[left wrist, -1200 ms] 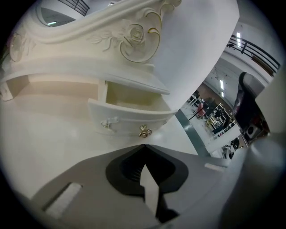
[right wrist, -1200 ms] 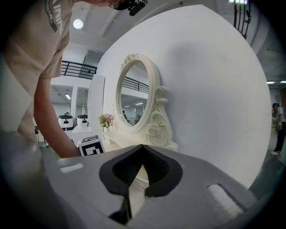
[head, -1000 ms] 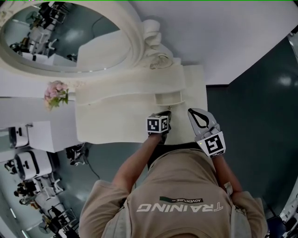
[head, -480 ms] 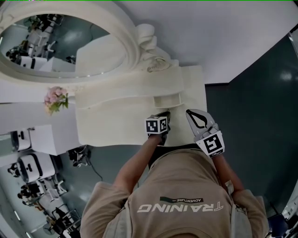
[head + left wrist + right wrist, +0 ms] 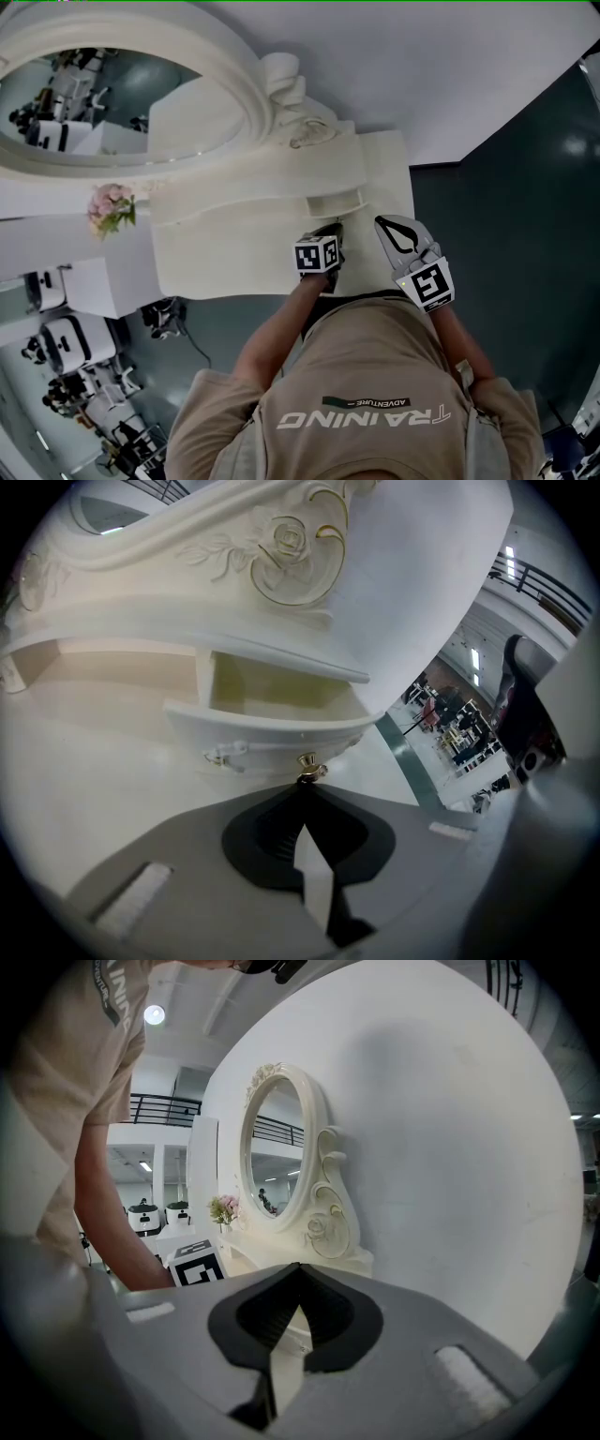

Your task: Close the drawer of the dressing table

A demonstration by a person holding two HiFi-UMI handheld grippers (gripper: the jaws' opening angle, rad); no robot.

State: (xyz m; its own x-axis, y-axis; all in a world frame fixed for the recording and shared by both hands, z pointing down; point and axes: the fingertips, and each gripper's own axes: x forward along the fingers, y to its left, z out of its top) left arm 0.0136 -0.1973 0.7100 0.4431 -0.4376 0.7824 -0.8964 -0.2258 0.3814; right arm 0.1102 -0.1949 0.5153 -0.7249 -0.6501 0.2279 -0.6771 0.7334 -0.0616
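Note:
The cream dressing table (image 5: 225,246) stands against a white wall, and its small right-hand drawer (image 5: 335,202) is pulled out. In the left gripper view the drawer (image 5: 272,731) shows an empty inside and a gold knob (image 5: 308,768) on its curved front. My left gripper (image 5: 303,787) is shut, its tips right at the knob's base with nothing between the jaws. From the head view it (image 5: 333,231) sits just in front of the drawer. My right gripper (image 5: 387,227) hovers shut and empty to the drawer's right, over the table's corner; its tips (image 5: 300,1267) point along the table.
An oval mirror (image 5: 103,103) in a carved frame rises behind the tabletop. Pink flowers (image 5: 111,208) stand at the table's left end. Dark floor (image 5: 506,234) lies to the right. White machines (image 5: 56,337) crowd the floor at the left. My torso is close to the table's front edge.
The head view has drifted slightly, so the mirror sits further left. Both grippers hold almost the same places in front of the drawer.

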